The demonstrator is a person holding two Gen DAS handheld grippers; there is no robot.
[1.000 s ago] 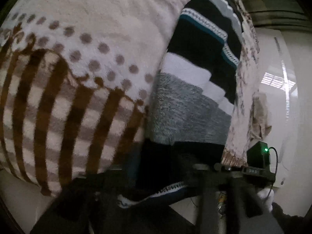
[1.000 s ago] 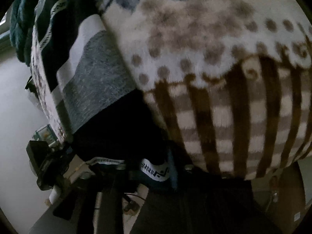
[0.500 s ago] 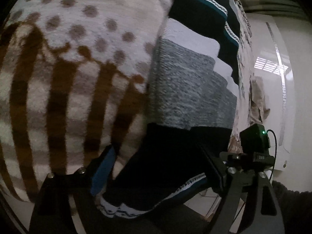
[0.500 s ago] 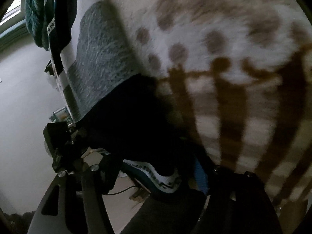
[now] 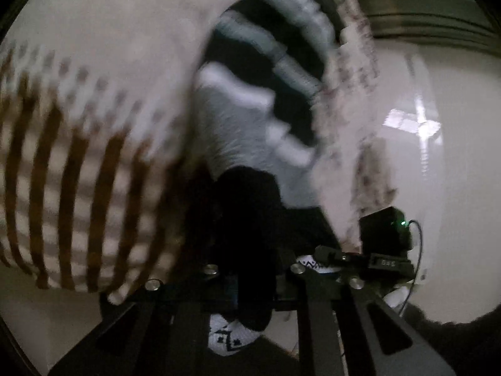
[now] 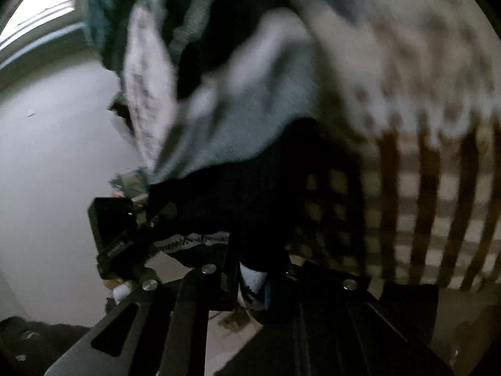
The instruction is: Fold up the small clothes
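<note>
As jaws just closed, L gripper (image 5: 250, 282) & R gripper (image 6: 253, 275) pinch sock's (image 5: 247, 219) hem.

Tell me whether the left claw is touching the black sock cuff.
Touching. In the left wrist view the left claw, whose jaws have just been closing, pinches the black sock cuff, white patterned edge poking out below.

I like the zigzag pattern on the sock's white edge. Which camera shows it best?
The left wrist view: the zigzag cuff of the black-and-grey sock hangs below the shut jaws, its black marks fairly clear. The right wrist view shows only a blurred strip and a white bit.
</note>
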